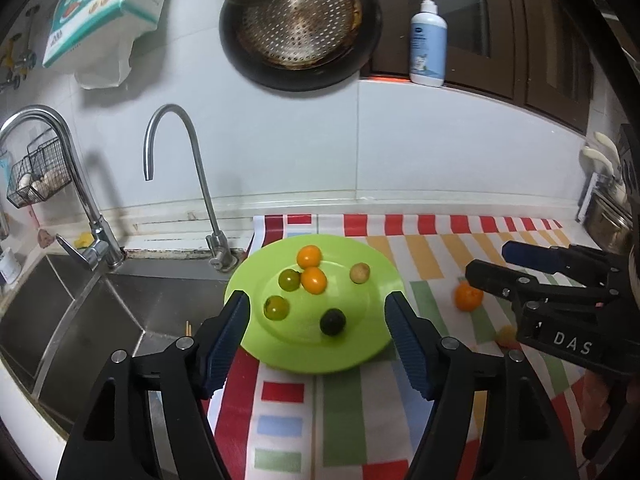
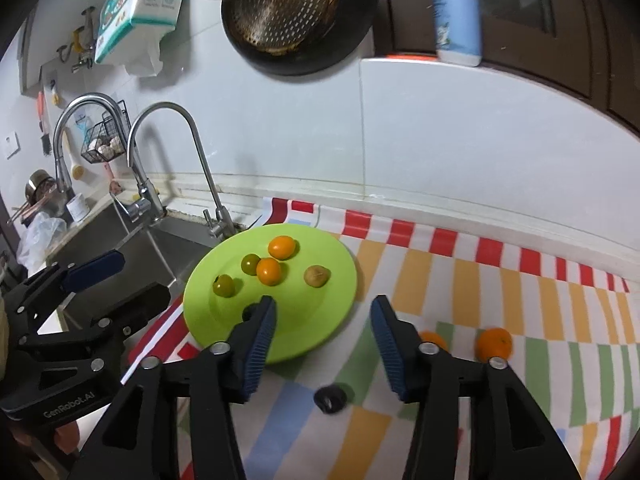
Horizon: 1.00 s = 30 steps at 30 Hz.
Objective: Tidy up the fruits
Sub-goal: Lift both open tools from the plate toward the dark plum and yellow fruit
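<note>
A lime-green plate sits on the striped cloth beside the sink. On it lie two orange fruits, two green ones, a tan one and a dark one. Loose on the cloth are an orange, a second orange fruit partly hidden by a finger, and a dark fruit. My left gripper hovers open over the plate's near side. To the plate's right, my right gripper is open too. Neither holds anything.
A steel sink with two faucets lies left of the plate. The striped cloth covers the counter toward the right. A perforated pan and tissue pack hang on the wall; a pump bottle stands on the ledge.
</note>
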Tool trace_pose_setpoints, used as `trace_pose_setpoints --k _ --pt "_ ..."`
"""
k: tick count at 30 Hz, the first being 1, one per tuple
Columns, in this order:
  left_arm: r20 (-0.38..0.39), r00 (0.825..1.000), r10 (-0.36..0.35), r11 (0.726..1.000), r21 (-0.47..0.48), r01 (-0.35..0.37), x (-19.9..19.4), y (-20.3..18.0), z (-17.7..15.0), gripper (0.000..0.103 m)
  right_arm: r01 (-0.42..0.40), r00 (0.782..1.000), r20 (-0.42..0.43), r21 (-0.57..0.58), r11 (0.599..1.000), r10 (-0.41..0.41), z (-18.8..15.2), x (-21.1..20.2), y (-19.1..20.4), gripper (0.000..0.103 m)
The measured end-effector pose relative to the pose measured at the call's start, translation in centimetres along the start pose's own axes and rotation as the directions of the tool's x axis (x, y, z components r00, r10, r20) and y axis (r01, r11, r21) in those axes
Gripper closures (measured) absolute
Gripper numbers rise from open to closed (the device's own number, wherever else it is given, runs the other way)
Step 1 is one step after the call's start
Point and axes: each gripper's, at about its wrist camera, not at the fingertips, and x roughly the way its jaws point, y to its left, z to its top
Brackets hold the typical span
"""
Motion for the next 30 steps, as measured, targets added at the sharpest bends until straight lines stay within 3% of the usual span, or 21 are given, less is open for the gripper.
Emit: trace_pose_setpoints --k 7,10,30 --pt "0.026 1.000 0.004 1.000 0.022 -0.005 -2.5 -1.7 -0.9 0.027 0.050 0.999 0.015 -0.006 0.999 -0.050 -2.1 -3.0 -1.1 0.050" --pt "0.025 1.000 0.008 0.999 0.044 -0.009 -2.9 -2.6 -1.4 0.025 0.079 0.996 0.028 -0.006 0.997 -0.079 -2.9 -4.0 -1.5 0.042" --pt "-0.026 0.993 -0.119 0.982 0.143 0.122 -2.0 -7.8 -3.9 0.021 0.131 0.991 -0.025 0.022 0.991 -0.130 -7.0 -6.3 -4.9 0.041"
